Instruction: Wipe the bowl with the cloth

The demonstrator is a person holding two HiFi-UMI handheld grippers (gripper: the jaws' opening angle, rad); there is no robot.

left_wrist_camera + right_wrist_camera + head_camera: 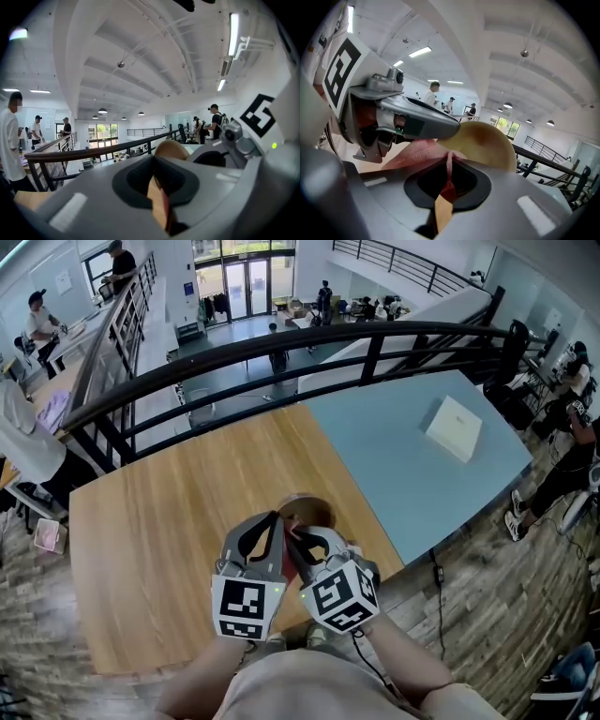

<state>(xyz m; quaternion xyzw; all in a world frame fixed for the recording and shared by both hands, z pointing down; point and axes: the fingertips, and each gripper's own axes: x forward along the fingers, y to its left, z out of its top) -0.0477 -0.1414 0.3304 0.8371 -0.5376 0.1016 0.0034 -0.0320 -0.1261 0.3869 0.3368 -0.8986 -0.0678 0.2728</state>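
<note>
While the left hand-held gripper (273, 524) is clamped on what looks like the rim of the wooden bowl (309, 510), pinning it just above the wooden counter (150, 549), the right hand-held gripper (449, 161) has its jaws closed tight on a fold of the pink-red cloth (421, 151). The two sit almost touching, close to the person at the counter's near edge, with the bowl just beyond their tips. In the right gripper view the cloth bunches out ahead of the jaws and lies against the bowl's near side, under the other gripper's jaw.

I judge the wiping itself to be the step in hand: one tool steadies, the other works the cloth at the rim. How much of the bowl is already wiped cannot be told.

The next move probably calls for dragging the cloth along the bowl's wall with light pressure. The left grip must hold firm so the bowl does not twist or slip, and the right jaws must stay clear of the left ones in this tight space.
</note>
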